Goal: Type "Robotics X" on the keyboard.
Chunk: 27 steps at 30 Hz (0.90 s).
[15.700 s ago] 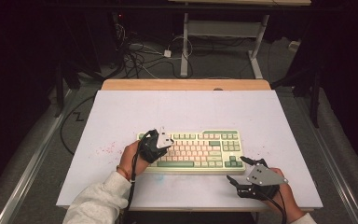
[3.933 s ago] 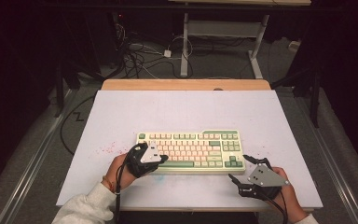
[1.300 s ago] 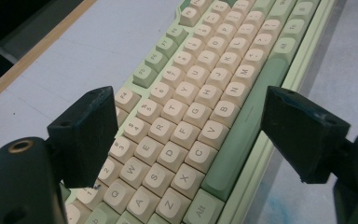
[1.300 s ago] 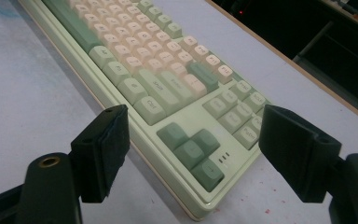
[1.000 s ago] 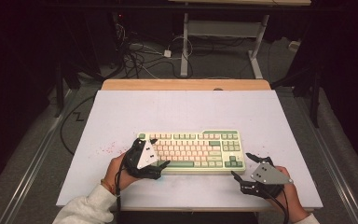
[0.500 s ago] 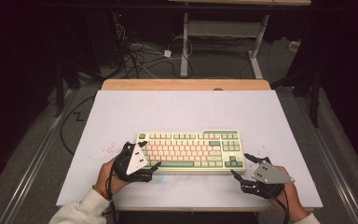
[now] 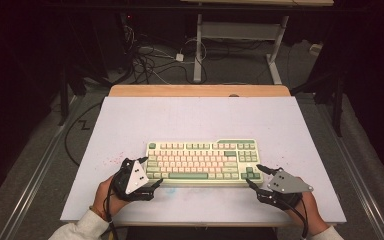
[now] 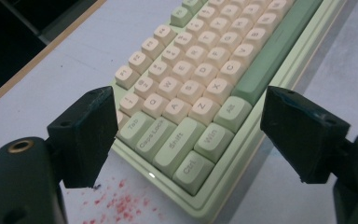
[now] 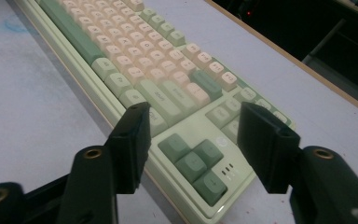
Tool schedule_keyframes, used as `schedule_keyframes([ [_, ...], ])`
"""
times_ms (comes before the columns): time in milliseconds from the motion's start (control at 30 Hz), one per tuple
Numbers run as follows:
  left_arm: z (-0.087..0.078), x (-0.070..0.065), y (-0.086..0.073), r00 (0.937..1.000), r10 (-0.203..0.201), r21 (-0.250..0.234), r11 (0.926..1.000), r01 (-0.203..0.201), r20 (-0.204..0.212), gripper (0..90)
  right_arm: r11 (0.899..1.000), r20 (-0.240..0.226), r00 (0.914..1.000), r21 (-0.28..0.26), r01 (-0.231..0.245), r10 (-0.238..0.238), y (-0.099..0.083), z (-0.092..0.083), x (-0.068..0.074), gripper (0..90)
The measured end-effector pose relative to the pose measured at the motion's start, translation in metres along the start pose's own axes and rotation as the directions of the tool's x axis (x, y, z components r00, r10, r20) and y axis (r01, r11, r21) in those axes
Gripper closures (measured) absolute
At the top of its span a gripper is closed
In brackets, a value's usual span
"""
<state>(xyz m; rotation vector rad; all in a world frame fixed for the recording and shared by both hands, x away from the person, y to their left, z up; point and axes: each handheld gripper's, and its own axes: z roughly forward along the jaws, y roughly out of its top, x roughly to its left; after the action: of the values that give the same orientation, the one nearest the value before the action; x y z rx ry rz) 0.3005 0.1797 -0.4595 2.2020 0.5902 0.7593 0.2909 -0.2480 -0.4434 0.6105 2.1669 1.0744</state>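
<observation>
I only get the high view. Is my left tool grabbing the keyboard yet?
Observer: Not yet. The left gripper view shows the left tool open, with the Ctrl key corner of the keyboard between its jaws, and the pads aren't pressing.
Operator: What about my other one?
Observer: The right tool has just been closing its jaws. Its own view shows the arrow keys between them, not gripped.
Operator: Which key is by the jaw on the left in the left gripper view?
Observer: Tab.

left gripper [image 7: 149, 176] off the keyboard [image 7: 203, 161] keys, pulled back to its lower left corner, fingers wide apart, right gripper [image 7: 254, 176] fingers just been closing, straddling lower right corner
</observation>
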Motion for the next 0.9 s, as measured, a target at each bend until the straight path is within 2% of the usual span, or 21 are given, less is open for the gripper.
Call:
schedule_keyframes([
  [67,-0.001,0.000,-0.002,1.0000,-0.002,0.006,1.0000,0.002,-0.003,18.3,1.000,-0.008,1.0000,0.002,-0.004,0.004,0.002,0.002,0.000,51.7],
  [300,-0.004,-0.002,-0.006,0.9999,-0.010,0.016,0.9998,0.010,0.002,18.3,0.999,-0.015,0.9997,0.026,-0.019,0.019,0.011,0.014,-0.004,75.1],
  [467,-0.006,-0.003,-0.007,0.9998,-0.019,0.018,0.9997,0.018,0.008,18.3,0.998,-0.058,0.9975,0.044,-0.038,0.041,0.017,0.024,-0.007,87.2],
  [667,-0.009,-0.004,-0.008,0.9998,-0.019,0.020,0.9996,0.019,0.009,18.3,0.997,-0.113,0.9934,0.078,-0.005,0.014,0.026,0.042,-0.003,90.0],
  [900,-0.009,-0.004,-0.009,0.9998,-0.018,0.024,0.9995,0.018,0.013,18.3,0.993,-0.140,0.9901,0.117,0.024,-0.008,0.032,0.061,0.002,90.0],
])
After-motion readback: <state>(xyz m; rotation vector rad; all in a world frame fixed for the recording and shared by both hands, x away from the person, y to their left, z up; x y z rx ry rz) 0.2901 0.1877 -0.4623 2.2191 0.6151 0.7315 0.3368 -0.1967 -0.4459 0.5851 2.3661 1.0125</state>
